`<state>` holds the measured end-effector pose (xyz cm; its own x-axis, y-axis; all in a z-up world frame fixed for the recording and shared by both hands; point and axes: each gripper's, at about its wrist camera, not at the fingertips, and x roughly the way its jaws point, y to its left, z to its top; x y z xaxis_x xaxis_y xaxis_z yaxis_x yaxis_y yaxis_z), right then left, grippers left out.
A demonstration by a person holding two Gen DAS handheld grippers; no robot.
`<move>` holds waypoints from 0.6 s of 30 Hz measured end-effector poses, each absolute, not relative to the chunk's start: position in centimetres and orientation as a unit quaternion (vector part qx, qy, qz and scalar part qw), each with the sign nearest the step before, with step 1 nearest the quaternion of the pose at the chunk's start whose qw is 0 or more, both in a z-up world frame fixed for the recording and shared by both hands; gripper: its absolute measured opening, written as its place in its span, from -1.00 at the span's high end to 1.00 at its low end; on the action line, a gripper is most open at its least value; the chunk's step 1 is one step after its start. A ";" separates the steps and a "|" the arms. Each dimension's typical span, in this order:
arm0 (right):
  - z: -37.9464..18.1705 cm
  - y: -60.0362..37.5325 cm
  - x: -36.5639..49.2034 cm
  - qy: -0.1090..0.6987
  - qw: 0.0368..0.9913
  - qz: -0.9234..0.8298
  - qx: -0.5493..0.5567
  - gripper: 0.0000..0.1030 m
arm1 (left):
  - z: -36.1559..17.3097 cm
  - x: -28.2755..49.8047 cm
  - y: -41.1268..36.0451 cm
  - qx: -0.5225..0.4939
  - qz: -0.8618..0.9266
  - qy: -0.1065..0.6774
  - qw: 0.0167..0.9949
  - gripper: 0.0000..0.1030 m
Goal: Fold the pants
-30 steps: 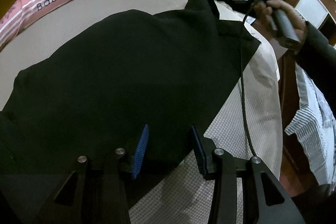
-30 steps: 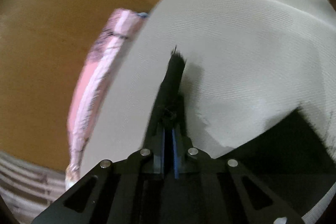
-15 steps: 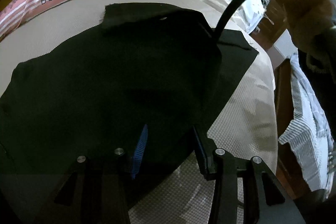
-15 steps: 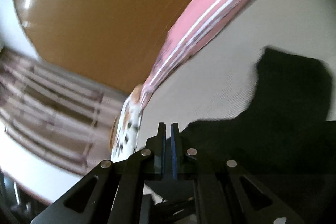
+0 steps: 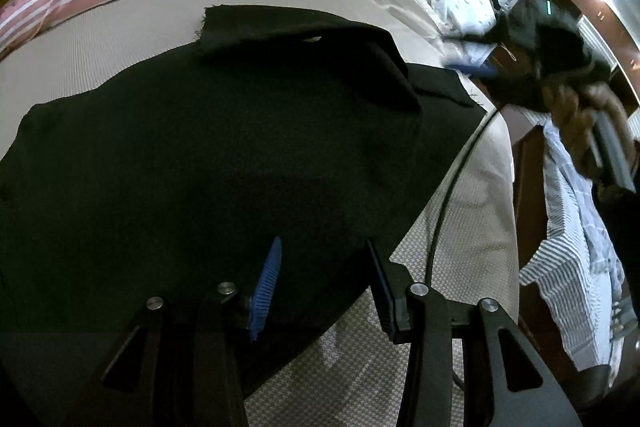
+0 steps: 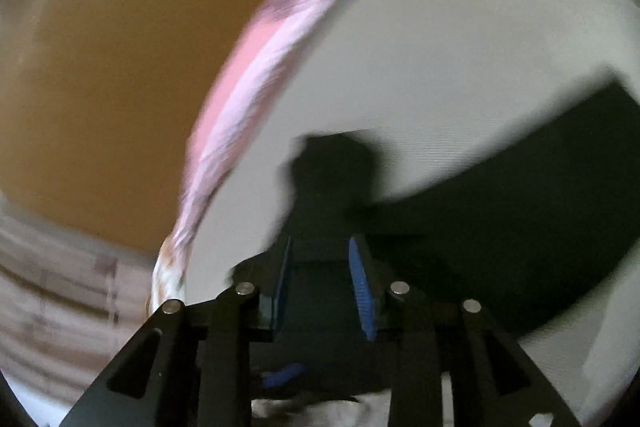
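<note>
Black pants (image 5: 224, 155) lie flat on bed (image 5: 472, 203), far leg end folded over; L gripper (image 5: 320, 287) hovers half-open w/ nothing gripped, prob. steadying near edge; R gripper (image 6: 320, 279) jaws opening, nothing pinched, releasing fold.

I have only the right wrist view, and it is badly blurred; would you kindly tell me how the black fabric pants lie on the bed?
Observer: The black fabric pants lie spread on the beige textured bed cover, with one end flap folded over onto them at the far side.
Operator: Thank you. Is the left gripper holding them?
Observer: No. The left gripper hangs open over their near edge, its pads pressing nothing.
Operator: And where is my right gripper?
Observer: The right gripper, jaws opening with nothing gripped between them, is just past the pants' far right corner.
</note>
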<state>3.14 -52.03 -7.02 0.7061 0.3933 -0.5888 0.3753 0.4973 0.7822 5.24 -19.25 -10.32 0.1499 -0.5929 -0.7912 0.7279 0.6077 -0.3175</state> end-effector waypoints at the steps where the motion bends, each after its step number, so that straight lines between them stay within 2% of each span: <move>1: -8.4 -53.9 1.2 0.385 0.759 -0.033 0.524 0.44 | -10.3 5.2 -19.2 0.070 -0.437 0.483 0.755 0.13; 6: -12.2 -58.0 -2.7 0.365 0.711 -0.115 0.590 0.44 | -10.3 5.1 -19.3 0.074 -0.437 0.481 0.756 0.13; 12: -15.0 -59.1 -0.7 0.338 0.686 -0.132 0.630 0.45 | -10.3 4.9 -19.5 0.081 -0.434 0.480 0.758 0.13; 13: -14.9 -59.5 -0.1 0.329 0.691 -0.135 0.630 0.48 | -10.2 4.8 -19.5 0.082 -0.434 0.480 0.758 0.13; 15: -14.3 -59.2 1.9 0.319 0.705 -0.138 0.618 0.83 | -10.2 4.7 -19.6 0.084 -0.433 0.479 0.759 0.13; 18: -13.4 -60.4 4.2 0.302 0.717 -0.139 0.612 0.88 | -10.1 4.7 -19.7 0.083 -0.433 0.480 0.759 0.13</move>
